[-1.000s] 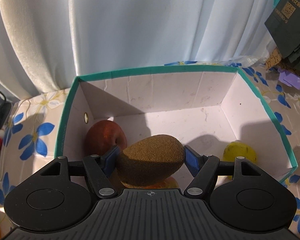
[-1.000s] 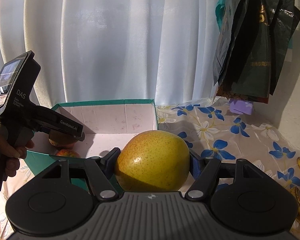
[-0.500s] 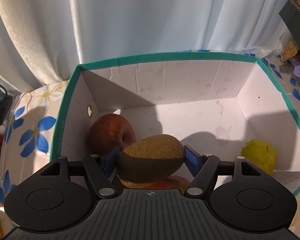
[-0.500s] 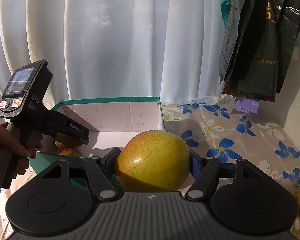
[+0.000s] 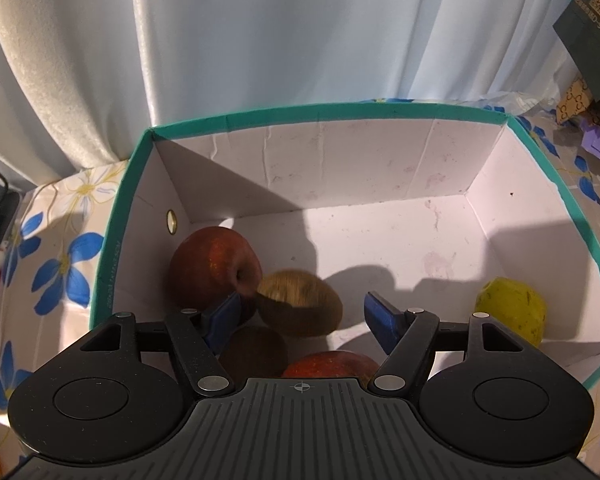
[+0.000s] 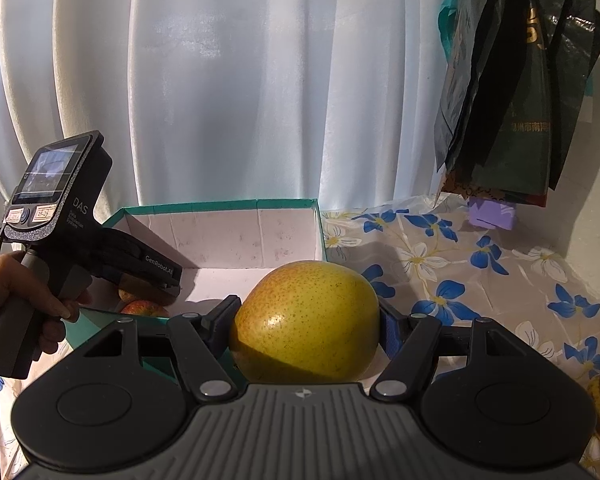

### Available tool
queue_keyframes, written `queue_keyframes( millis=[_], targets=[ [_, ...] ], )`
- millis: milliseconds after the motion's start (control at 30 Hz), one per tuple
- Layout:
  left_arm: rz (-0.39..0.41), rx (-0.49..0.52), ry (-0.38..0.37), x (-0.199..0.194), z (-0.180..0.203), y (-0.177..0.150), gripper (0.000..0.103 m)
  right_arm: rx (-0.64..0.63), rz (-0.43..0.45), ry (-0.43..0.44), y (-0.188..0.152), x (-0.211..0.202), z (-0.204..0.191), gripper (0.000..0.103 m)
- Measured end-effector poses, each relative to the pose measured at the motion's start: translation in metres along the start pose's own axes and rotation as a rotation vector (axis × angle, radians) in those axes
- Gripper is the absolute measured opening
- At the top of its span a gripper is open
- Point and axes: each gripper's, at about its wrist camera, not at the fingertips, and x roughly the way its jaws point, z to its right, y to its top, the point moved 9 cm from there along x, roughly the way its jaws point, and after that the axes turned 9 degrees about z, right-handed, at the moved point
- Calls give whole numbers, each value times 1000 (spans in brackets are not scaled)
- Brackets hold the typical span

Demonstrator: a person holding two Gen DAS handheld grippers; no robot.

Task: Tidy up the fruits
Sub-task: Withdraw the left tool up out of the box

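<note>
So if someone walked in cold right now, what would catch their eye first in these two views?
Probably the big speckled yellow-green pear, clamped in the right gripper just short of the teal-rimmed cardboard box. Next, the fuzzy brown kiwi, motion-blurred between the open left gripper's blue-padded fingers, above a second kiwi and beside a dark red apple.

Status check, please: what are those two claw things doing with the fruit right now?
Left gripper open, kiwi loose in box. Right gripper shut on pear. Box floor ahead bare.
</note>
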Motion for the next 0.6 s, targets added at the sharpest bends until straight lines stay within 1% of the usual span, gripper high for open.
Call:
queue_keyframes(
  millis=[100, 233, 333, 400, 467, 533, 600],
  targets=[
    [15, 2, -8, -5, 2, 2, 75, 1, 6, -4, 1, -3, 1, 70],
    [54, 20, -7, -23, 7, 4, 79, 1, 18, -12, 4, -6, 3, 70],
    [112, 15, 8, -48, 7, 5, 87, 3, 27, -20, 6, -9, 4, 70],
    [159, -7, 32, -70, 4, 4, 94, 3, 35, -24, 8, -11, 5, 70],
    [188, -22, 38, -91, 2, 0, 96, 4, 42, -31, 9, -14, 6, 70],
    [194, -42, 30, -107, 2, -6, 97, 5, 49, -38, 11, -16, 8, 70],
    [185, -47, 4, -118, 7, -13, 98, 8, 56, -43, 13, -18, 9, 70]
  ],
)
